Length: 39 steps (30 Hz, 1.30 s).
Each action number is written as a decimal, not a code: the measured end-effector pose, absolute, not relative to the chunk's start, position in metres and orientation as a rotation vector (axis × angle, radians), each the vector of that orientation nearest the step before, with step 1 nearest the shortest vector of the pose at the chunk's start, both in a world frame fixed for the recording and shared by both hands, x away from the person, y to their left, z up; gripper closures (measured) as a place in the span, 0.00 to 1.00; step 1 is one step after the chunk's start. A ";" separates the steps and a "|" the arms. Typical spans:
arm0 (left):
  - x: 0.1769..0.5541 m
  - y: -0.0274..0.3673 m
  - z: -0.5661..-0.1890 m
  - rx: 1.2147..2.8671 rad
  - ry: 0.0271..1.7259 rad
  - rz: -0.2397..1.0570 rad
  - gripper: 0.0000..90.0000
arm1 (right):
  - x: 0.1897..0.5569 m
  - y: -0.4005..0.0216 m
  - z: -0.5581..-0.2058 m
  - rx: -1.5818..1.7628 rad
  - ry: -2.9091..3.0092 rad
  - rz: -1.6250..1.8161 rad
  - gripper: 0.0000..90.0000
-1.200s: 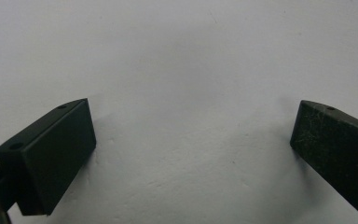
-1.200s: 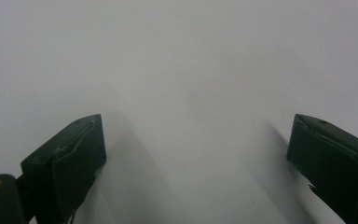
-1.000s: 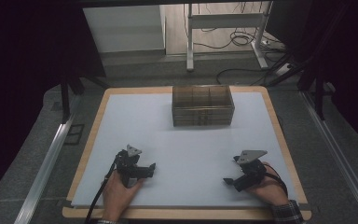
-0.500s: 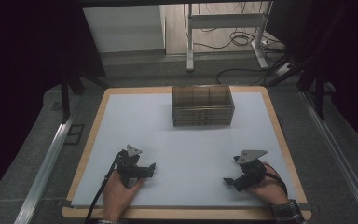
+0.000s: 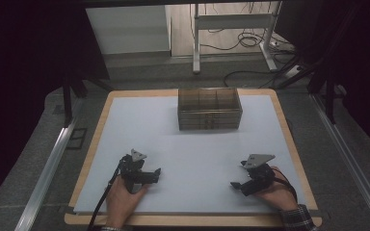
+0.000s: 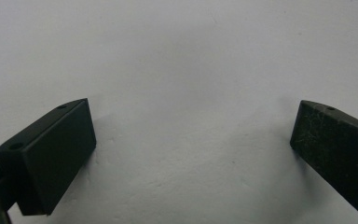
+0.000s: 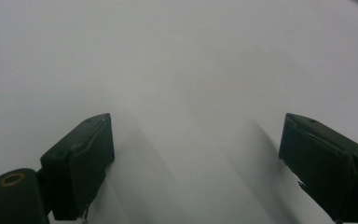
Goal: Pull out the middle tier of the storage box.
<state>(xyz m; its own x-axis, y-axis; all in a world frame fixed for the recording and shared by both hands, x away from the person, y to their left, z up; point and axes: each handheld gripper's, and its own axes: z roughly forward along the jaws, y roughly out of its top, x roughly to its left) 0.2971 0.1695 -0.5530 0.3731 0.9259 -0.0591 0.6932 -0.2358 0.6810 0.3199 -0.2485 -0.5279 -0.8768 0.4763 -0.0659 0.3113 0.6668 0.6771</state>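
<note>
resting both grippers low on the white mat (image 5: 188,144), i am holding one in each hand near the front edge of the table (image 5: 94,132). my left gripper (image 5: 147,174) is sitting at the left front of the mat, its jaws pointing toward the middle, and my left hand (image 5: 123,197) is wrapped around it from behind with the cable (image 5: 101,202) trailing off the front edge. in the left gripper view my fingers (image 6: 51,154) are standing wide apart, with bare white mat between them and nothing clamped.

my right gripper (image 5: 243,183) is lying at the right front, well apart from the left one, jaws also pointing inward, and my right hand (image 5: 274,192) is gripping it, a plaid cuff (image 5: 296,219) showing at the wrist. in the right gripper view those fingers (image 7: 81,163) are likewise spread wide over plain mat, holding nothing.

a clear brown box (image 5: 209,108) with inner compartments is sitting at the far middle of the mat, well apart from both grippers. i cannot tell what is lying in its compartments. beyond the table, desk legs (image 5: 196,38) and loose cables (image 5: 236,41) are showing on the floor.
</note>
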 end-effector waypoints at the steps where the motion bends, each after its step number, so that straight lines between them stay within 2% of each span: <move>1: 0.297 0.170 -0.553 2.011 1.392 0.479 0.00 | 0.320 -0.249 -0.528 0.636 2.646 1.010 0.12; 16: 0.297 0.169 -0.553 2.010 1.392 0.479 0.00 | 0.324 -0.244 -0.516 0.589 2.621 0.984 0.18; 27: 0.297 0.170 -0.553 2.011 1.392 0.479 0.00 | 0.329 -0.241 -0.511 0.583 2.602 0.989 0.19; 39: 0.297 0.169 -0.553 2.010 1.392 0.479 0.00 | 0.334 -0.234 -0.506 0.517 2.575 0.924 0.26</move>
<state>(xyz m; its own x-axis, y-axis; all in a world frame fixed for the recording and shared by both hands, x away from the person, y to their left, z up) 0.2971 0.1695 -0.5530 0.3728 0.9260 -0.0597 0.6934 -0.2353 0.6810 0.3339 -0.2336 -0.5058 -0.8701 0.4486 -0.2043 0.2163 0.7200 0.6594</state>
